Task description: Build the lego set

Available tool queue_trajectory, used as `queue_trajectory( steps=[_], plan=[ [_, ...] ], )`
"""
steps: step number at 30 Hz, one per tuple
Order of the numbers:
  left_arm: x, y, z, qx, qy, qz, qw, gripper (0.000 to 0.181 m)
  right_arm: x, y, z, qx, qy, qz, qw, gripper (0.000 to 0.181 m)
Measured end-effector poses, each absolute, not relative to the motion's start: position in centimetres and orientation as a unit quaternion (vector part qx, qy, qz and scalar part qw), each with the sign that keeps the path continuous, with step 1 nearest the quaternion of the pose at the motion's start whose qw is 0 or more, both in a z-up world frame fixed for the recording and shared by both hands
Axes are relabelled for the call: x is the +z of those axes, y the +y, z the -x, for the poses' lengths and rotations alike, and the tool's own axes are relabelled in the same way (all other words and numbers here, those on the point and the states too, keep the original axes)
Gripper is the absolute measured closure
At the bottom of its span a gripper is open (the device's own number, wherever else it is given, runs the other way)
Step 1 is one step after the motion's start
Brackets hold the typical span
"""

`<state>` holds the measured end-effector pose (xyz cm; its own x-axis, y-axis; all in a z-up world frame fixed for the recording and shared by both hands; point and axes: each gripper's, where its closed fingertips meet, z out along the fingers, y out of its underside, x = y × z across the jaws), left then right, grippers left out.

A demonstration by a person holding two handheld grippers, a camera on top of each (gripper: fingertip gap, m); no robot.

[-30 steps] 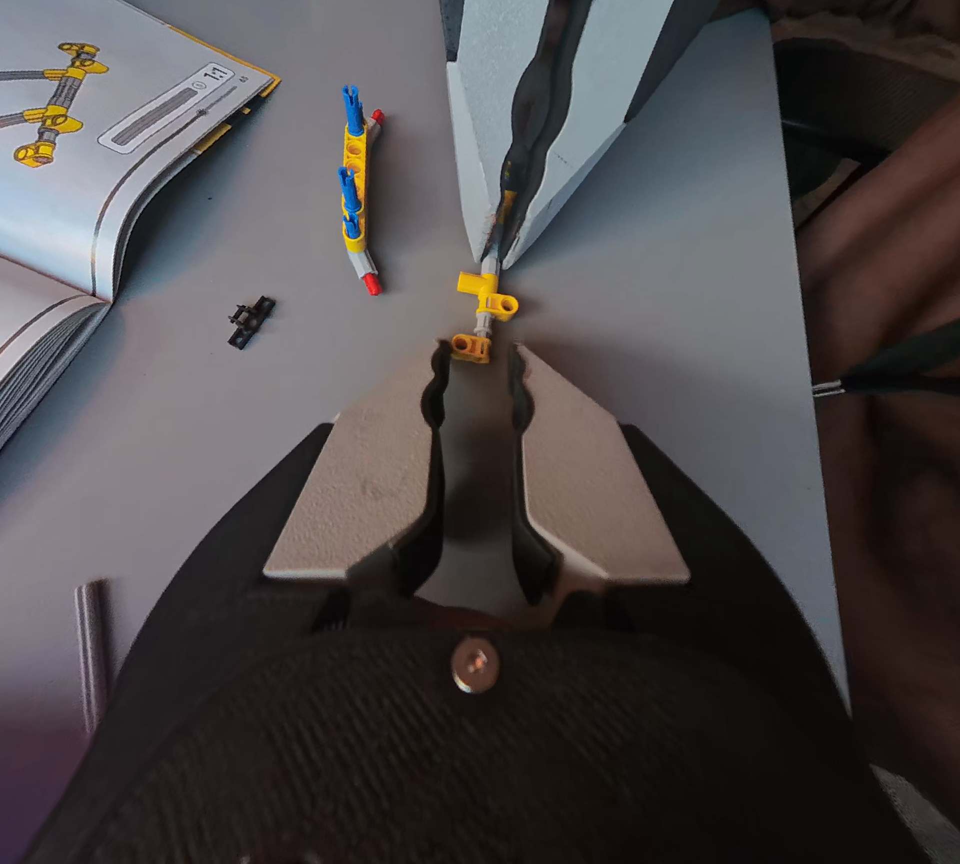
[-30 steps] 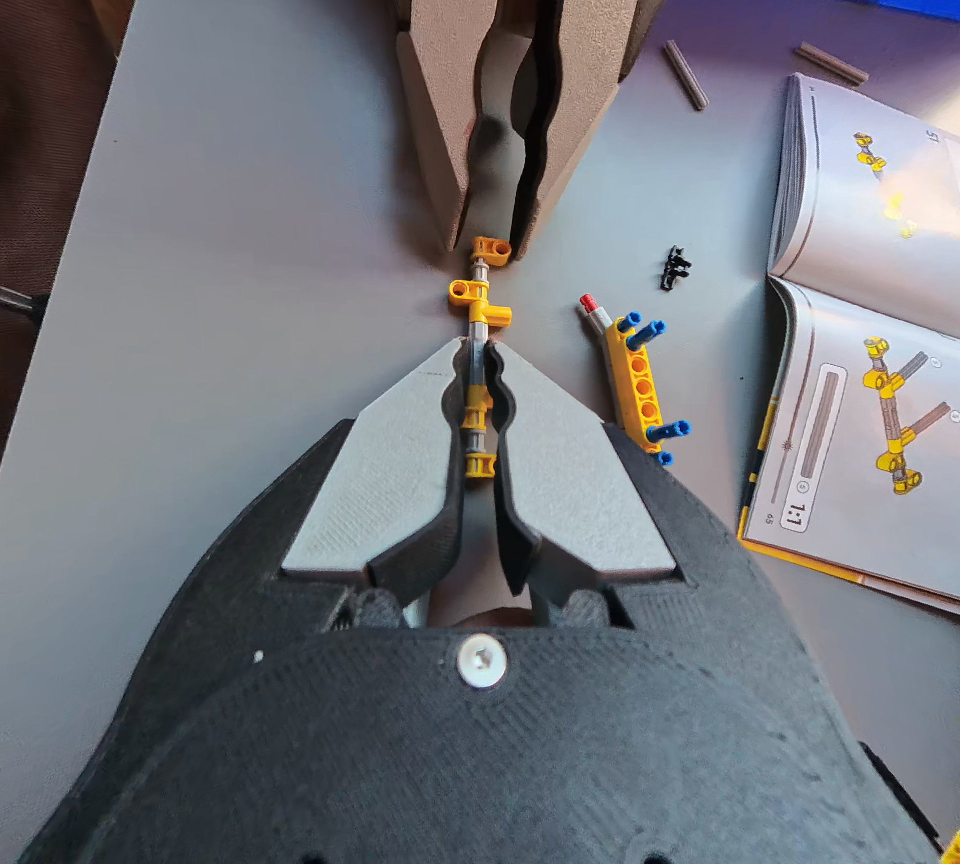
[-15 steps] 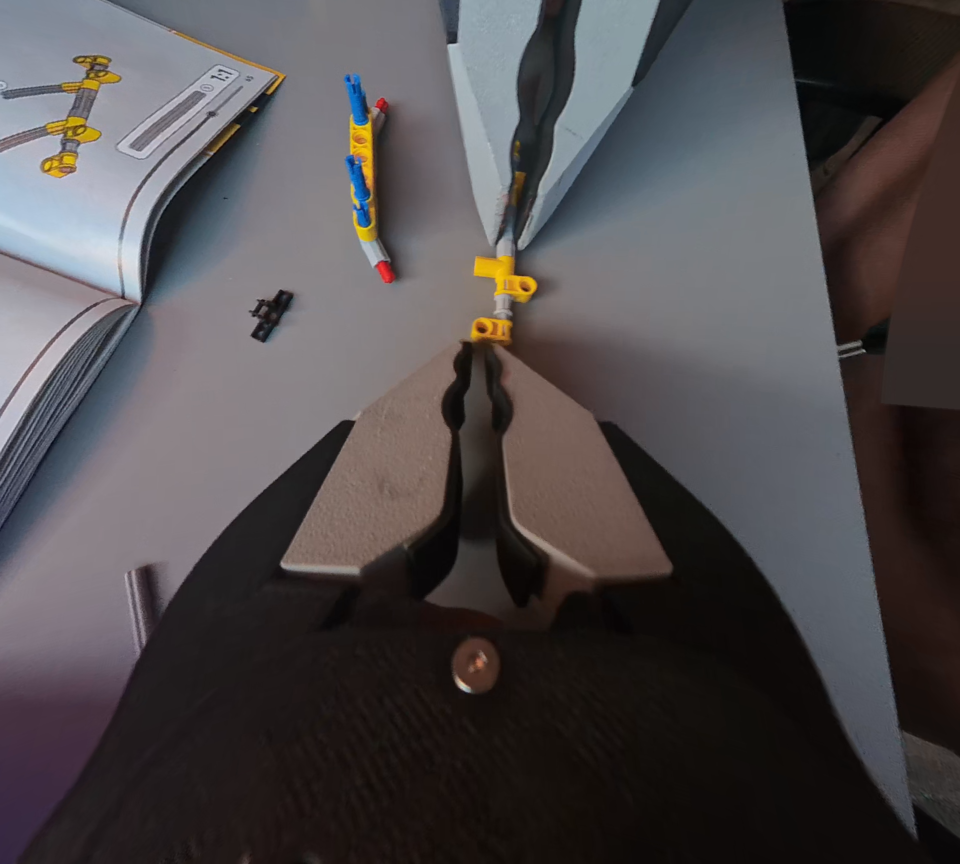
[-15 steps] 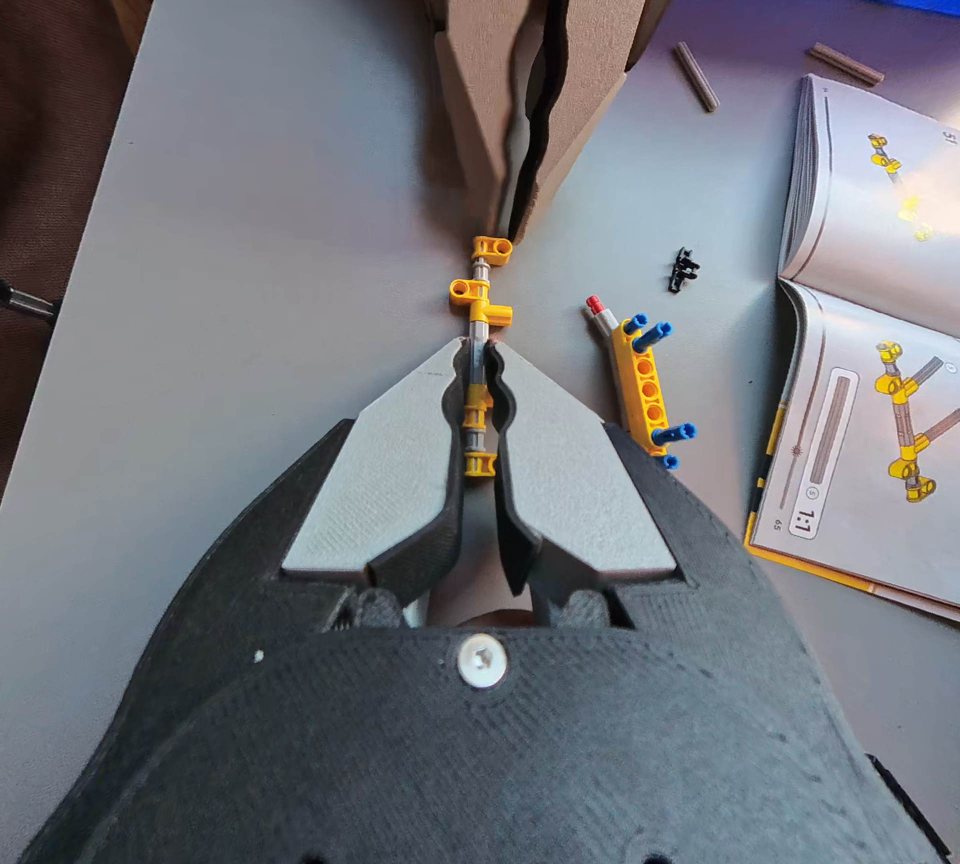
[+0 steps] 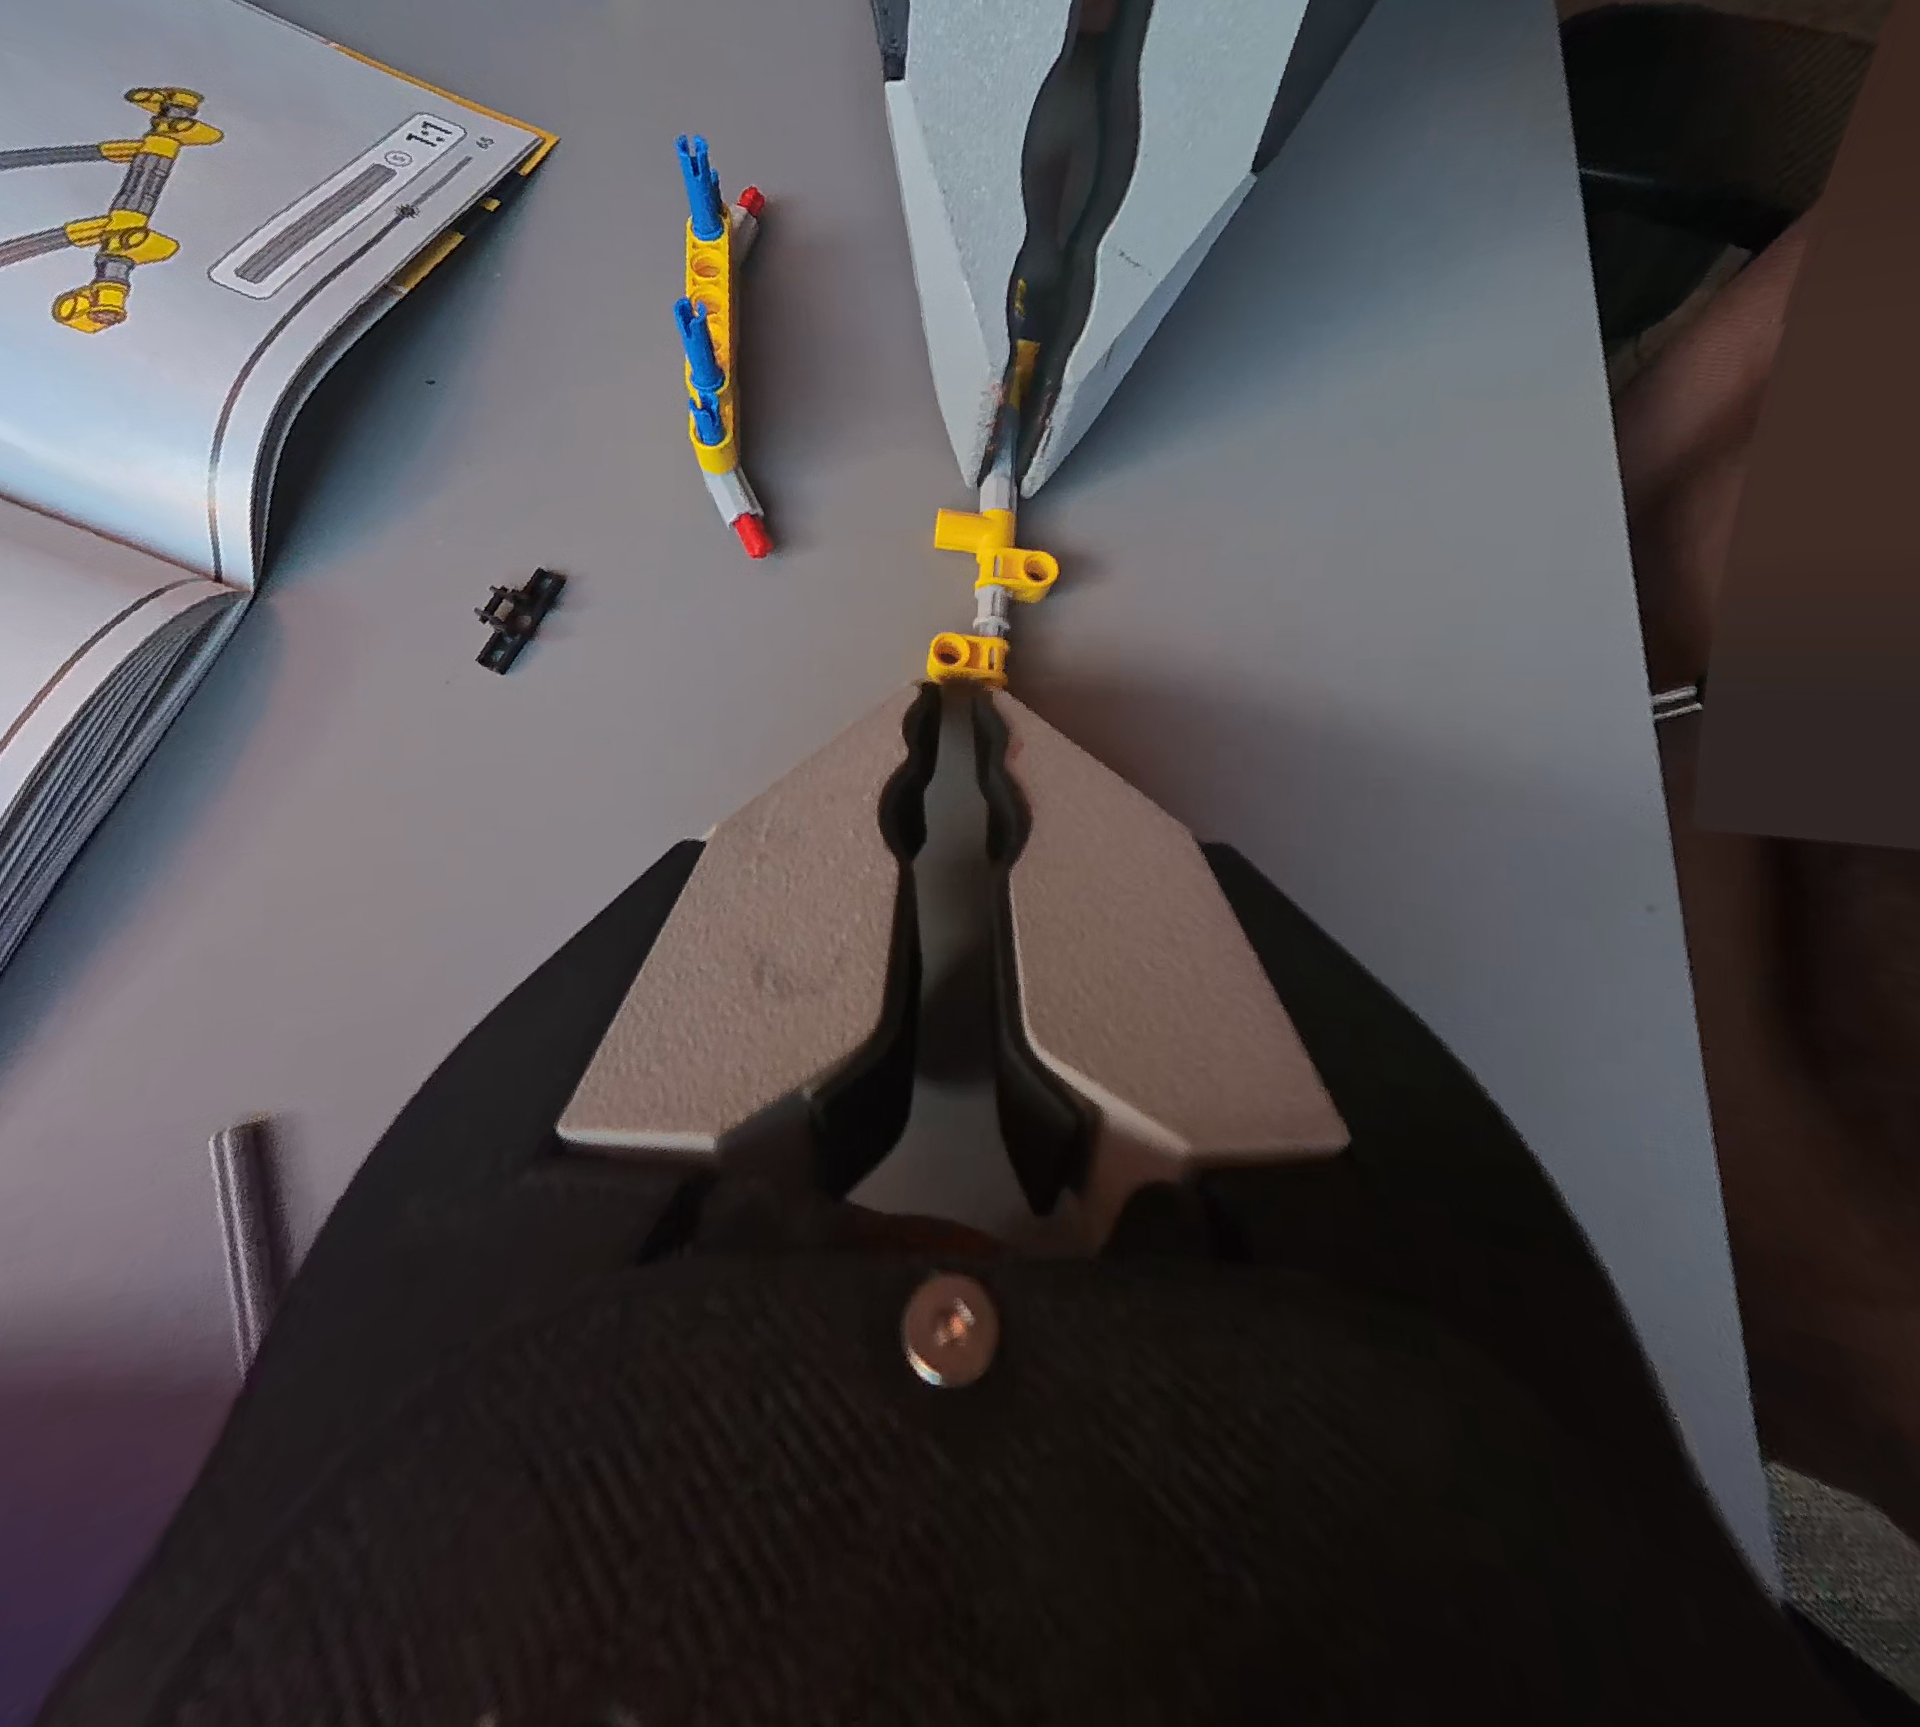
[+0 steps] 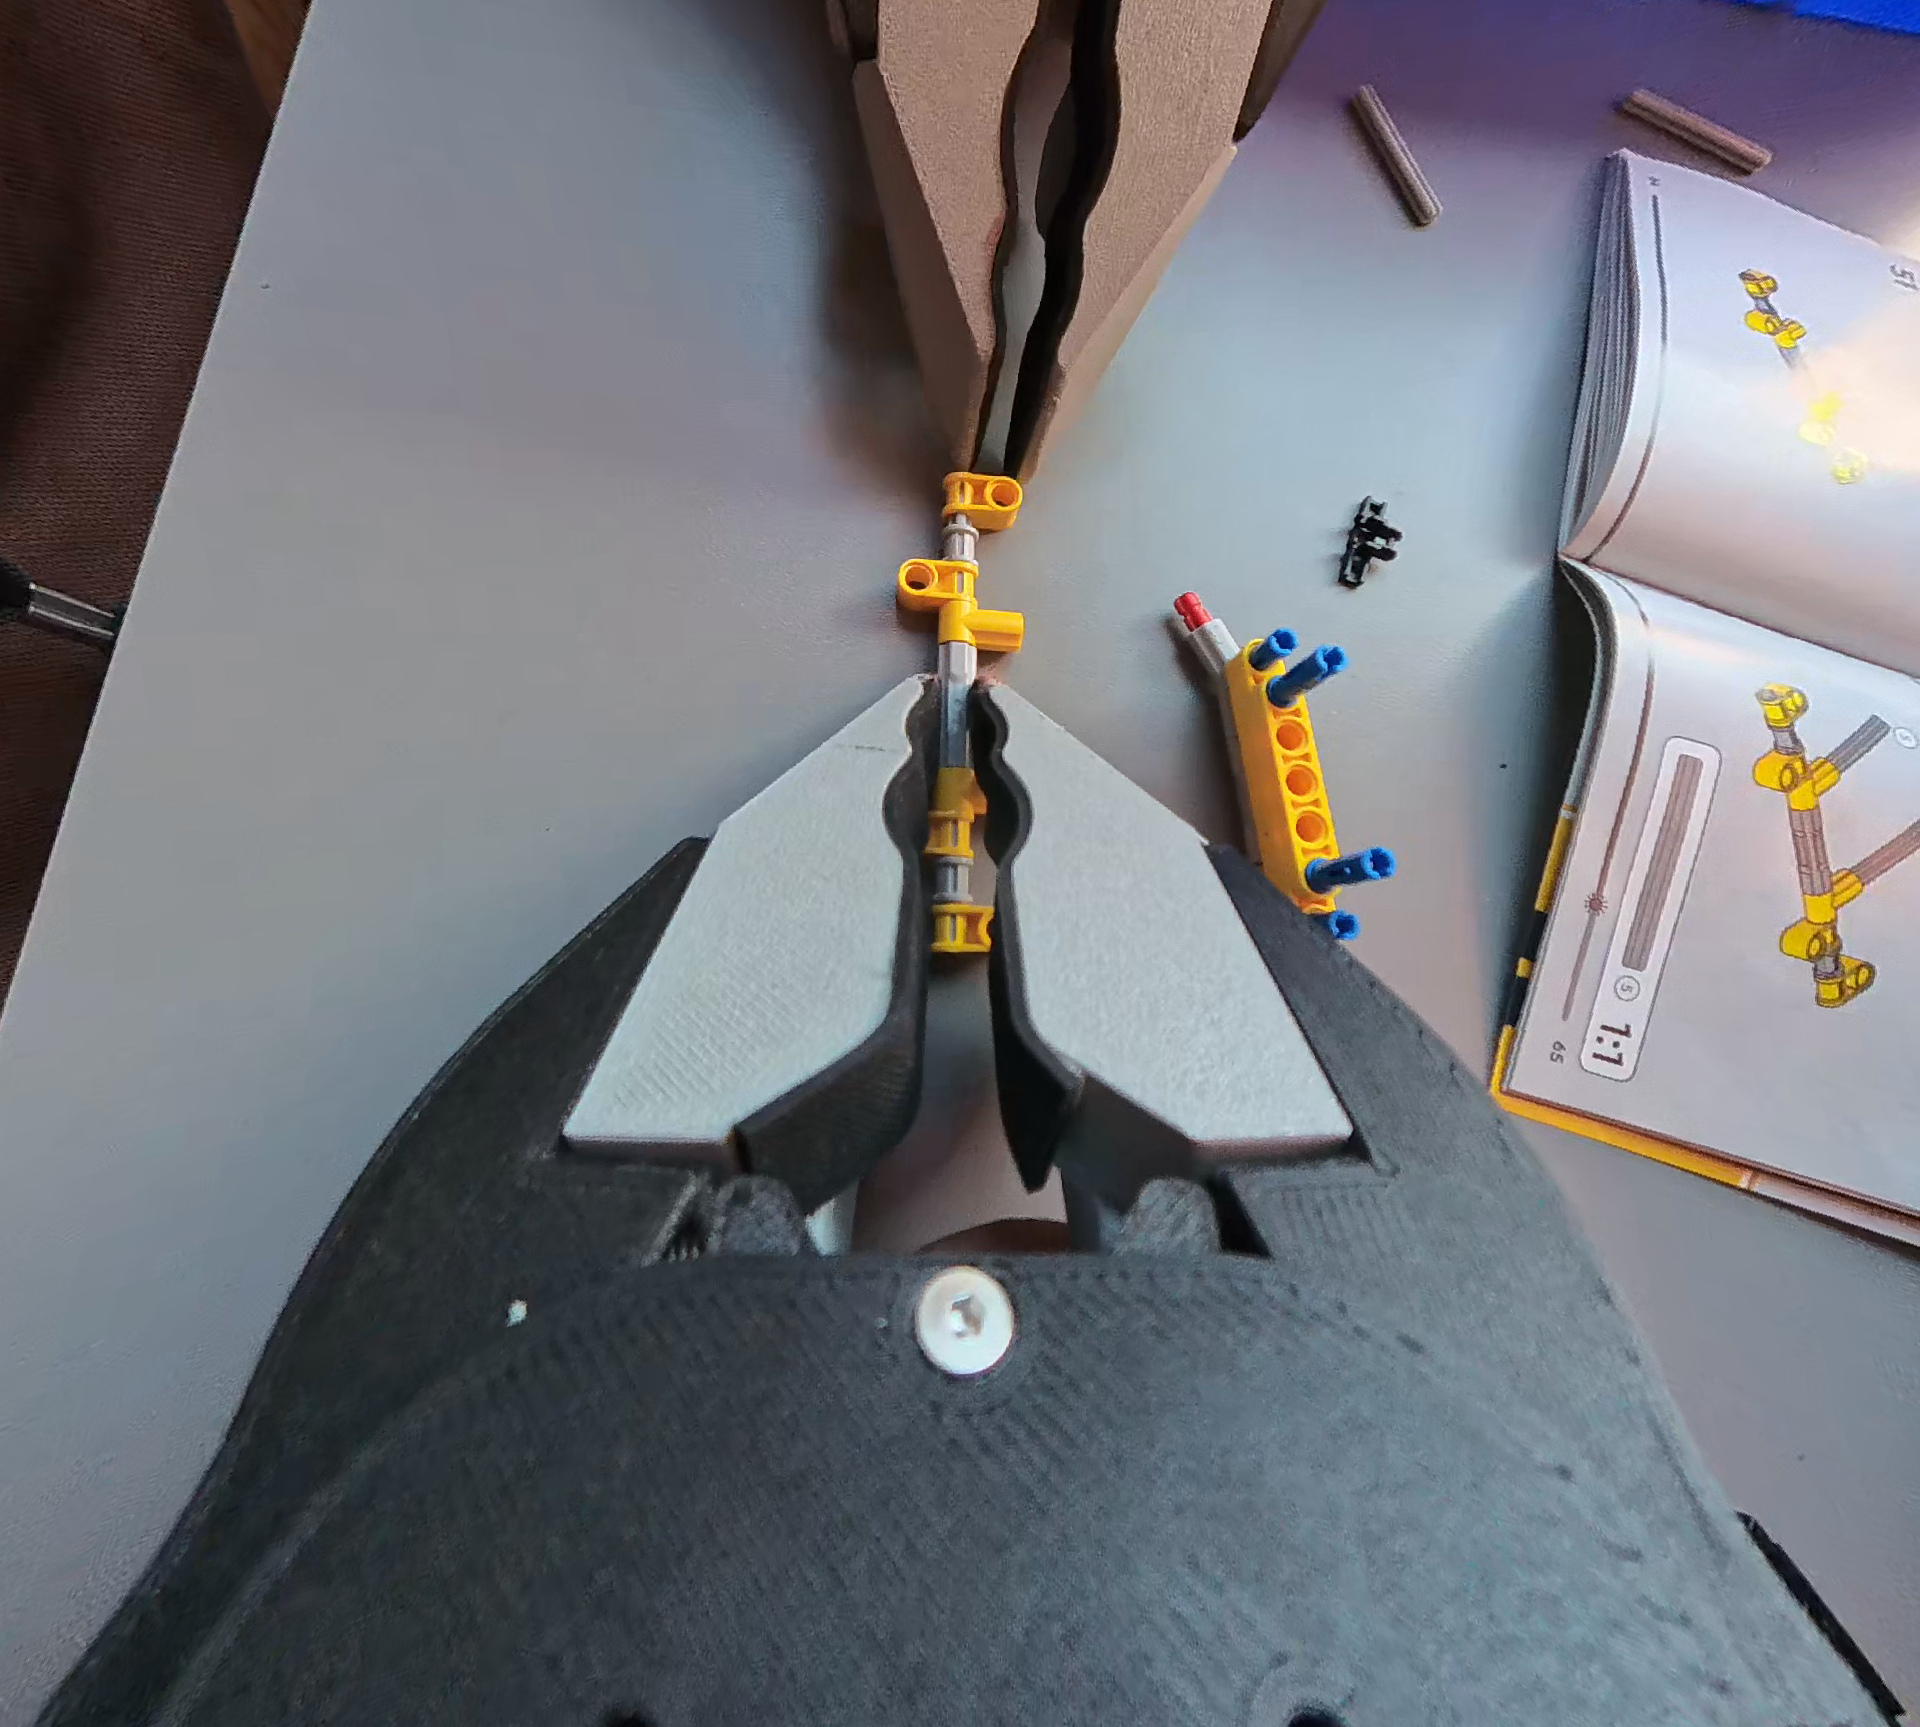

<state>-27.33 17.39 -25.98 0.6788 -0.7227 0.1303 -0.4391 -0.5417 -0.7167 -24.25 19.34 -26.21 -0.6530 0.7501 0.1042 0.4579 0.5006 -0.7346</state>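
Over the grey tabletop (image 5: pixel 1299 742), the right gripper (image 6: pixel 951 690) clamps a grey axle strung with yellow connectors (image 6: pixel 958 612); at 12 o'clock the left gripper (image 5: pixel 956 690), nearly closed and empty, touches the end connector, apparently pressing it home; next, a straight push.

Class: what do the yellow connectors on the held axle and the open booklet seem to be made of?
Yellow connectors: likely moulded plastic, smooth with a slight sheen and crisp round holes. Open booklet: paper, apparently glossy, since its curved, stacked pages catch the light.
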Motion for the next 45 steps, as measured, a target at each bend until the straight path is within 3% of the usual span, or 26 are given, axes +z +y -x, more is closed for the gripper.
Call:
queue_trajectory(
  steps=[45],
  plan=[
    [-25.94,17.62,26.63,-0.188,0.276,0.884,0.327,0.18,-26.19,19.39,24.17,0.337,-0.84,0.365,0.217,0.178]
  ],
)
